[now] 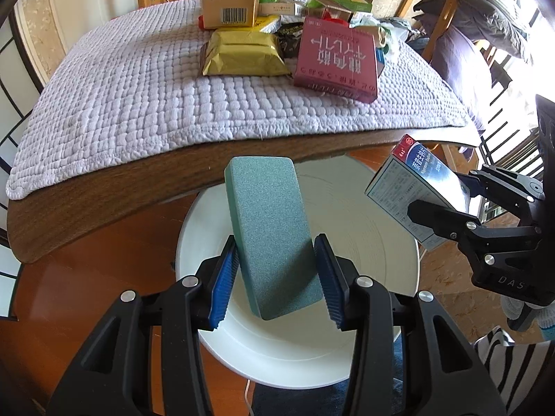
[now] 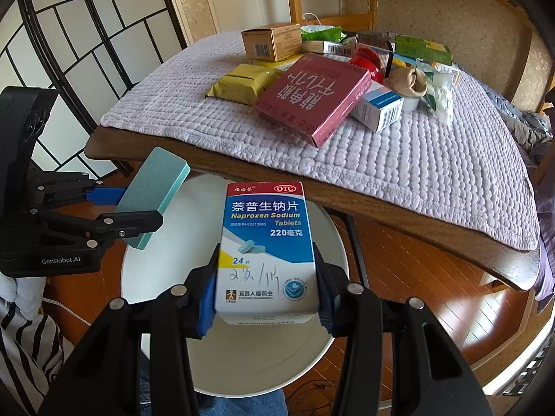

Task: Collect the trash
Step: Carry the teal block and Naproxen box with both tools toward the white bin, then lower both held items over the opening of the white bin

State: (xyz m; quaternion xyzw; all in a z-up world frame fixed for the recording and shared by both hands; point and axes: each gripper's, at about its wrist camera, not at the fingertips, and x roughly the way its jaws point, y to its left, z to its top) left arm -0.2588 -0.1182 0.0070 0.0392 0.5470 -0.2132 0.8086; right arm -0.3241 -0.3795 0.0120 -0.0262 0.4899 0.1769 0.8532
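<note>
I am at the drop-off step: my left gripper point(image 1: 277, 277) is clamped on a green foam block point(image 1: 272, 232), and my right gripper point(image 2: 265, 294) is clamped on a blue-and-white Naproxen Sodium tablet box point(image 2: 265, 242), each held by its long sides between the blue pads. Both pieces hang tilted downward over the mouth of the white round bin point(image 1: 388, 242) that stands on the wooden floor just beside the table edge, and the bin looks bare inside from here. The next move, as I judge it, calls for letting each pair of pads spread while the piece sits well inside the rim, the tablet box first needing a little more travel toward the middle, since in the left view it hangs near the rim. More trash waits on the quilted mat point(image 1: 138, 97) on the table: one gold foil pack point(image 1: 242, 55), one dark pink carton point(image 1: 338, 62), one brown cardboard box with a barcode point(image 1: 230, 8), one blue-and-white small box point(image 2: 380, 107), one red lid-like piece point(image 2: 369, 64), and a jumble of green and other packets behind that I cannot count surely.
</note>
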